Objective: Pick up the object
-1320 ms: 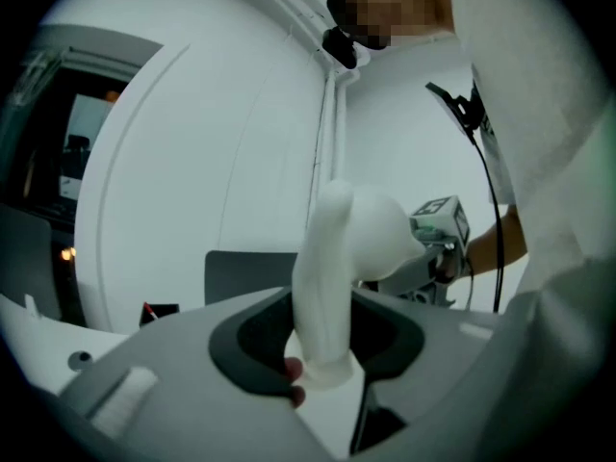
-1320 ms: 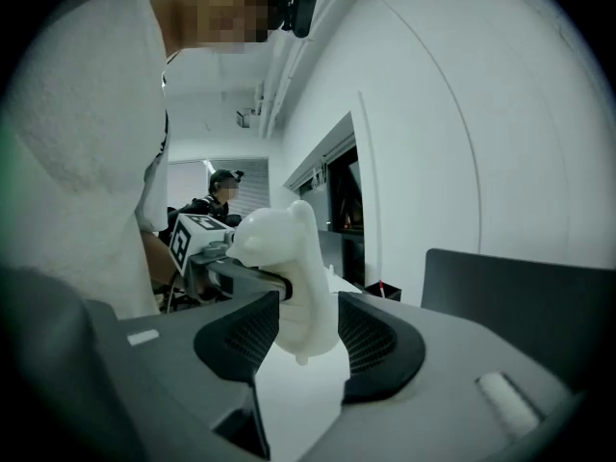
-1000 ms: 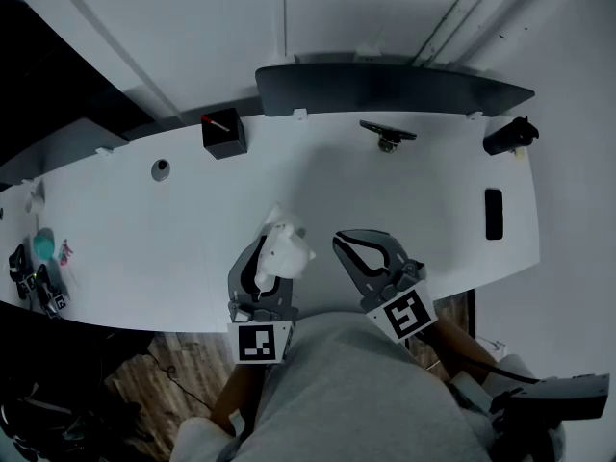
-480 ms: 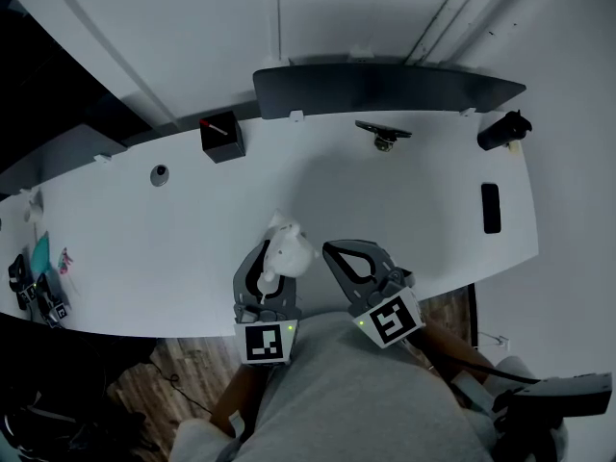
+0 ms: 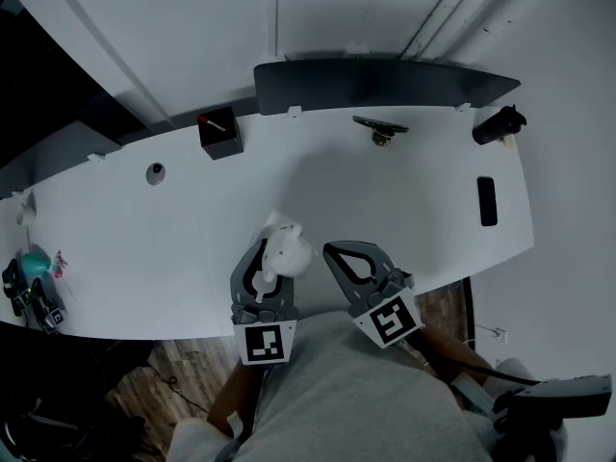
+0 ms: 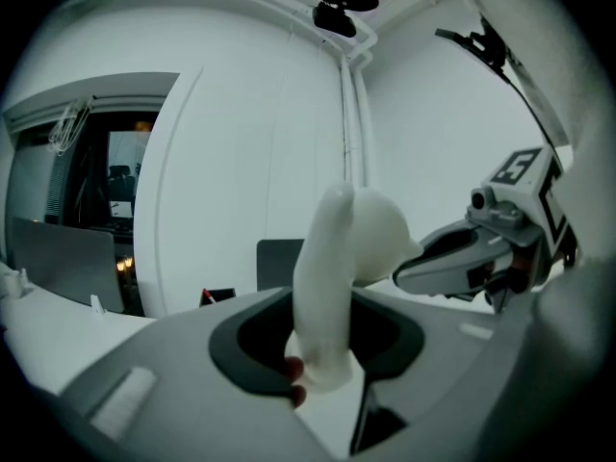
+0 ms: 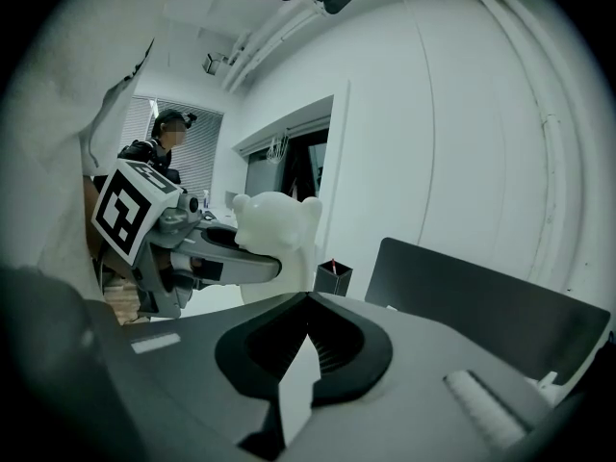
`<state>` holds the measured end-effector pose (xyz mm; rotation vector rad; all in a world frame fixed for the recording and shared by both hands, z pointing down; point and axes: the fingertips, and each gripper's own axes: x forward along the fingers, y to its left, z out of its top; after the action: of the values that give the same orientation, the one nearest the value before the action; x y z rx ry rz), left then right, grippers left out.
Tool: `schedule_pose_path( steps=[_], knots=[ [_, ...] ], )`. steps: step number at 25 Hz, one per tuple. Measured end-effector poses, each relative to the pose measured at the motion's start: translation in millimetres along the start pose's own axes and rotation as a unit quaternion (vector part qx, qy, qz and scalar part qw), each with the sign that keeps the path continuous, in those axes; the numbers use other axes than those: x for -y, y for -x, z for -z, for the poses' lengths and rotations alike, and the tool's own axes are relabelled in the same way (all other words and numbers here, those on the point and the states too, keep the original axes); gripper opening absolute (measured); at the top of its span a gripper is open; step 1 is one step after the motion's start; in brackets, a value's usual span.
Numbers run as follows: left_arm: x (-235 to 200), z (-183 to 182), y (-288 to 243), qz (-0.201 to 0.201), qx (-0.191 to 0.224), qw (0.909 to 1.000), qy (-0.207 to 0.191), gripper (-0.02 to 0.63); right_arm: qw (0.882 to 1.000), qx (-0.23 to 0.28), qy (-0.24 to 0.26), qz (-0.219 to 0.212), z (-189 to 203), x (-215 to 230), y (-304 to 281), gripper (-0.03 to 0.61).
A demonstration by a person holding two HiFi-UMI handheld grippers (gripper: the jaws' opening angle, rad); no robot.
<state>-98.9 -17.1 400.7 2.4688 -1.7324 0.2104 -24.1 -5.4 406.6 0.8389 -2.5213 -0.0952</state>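
A white bear figure (image 5: 286, 249) stands up between the jaws of my left gripper (image 5: 267, 250), which is shut on its lower body and holds it over the near part of the white table (image 5: 144, 239). In the left gripper view the bear (image 6: 335, 258) rises upright out of the left gripper (image 6: 325, 349). My right gripper (image 5: 334, 249) hovers just to the right of it, shut with nothing between its jaws. The right gripper view shows the right gripper (image 7: 308, 301) with its jaws meeting, and the bear (image 7: 279, 234) beyond them in the left gripper (image 7: 226, 263).
A black pen box (image 5: 219, 134) and a dark curved panel (image 5: 385, 83) stand at the back of the table. A small stand (image 5: 380, 129), a black phone (image 5: 487, 201) and a black device (image 5: 496, 125) are on the right. Small items (image 5: 34, 282) lie at the far left edge.
The right gripper's jaws have closed together and it has drifted slightly left, toward me. The left gripper still holds the bear in nearly the same place.
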Motion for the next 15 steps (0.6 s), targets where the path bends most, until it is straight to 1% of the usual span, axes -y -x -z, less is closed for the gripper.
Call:
schedule_pose_path(
  steps=[9, 10, 13, 15],
  knots=[
    [-5, 19, 8, 0.027, -0.016, 0.9995, 0.007, 0.14, 1.0, -0.025, -0.009, 0.014, 3, -17, -13, 0.002],
    [-5, 21, 8, 0.033, -0.018, 0.9993, 0.001, 0.141, 0.999, -0.028, -0.009, 0.016, 3, -19, -14, 0.002],
    [-1, 24, 7, 0.053, -0.017, 0.9979, -0.033, 0.14, 0.999, -0.041, -0.004, 0.023, 6, -22, -14, 0.002],
    [3, 25, 6, 0.061, -0.015, 0.997, -0.045, 0.141, 0.998, -0.047, -0.002, 0.03, 8, -24, -13, 0.002]
  ],
)
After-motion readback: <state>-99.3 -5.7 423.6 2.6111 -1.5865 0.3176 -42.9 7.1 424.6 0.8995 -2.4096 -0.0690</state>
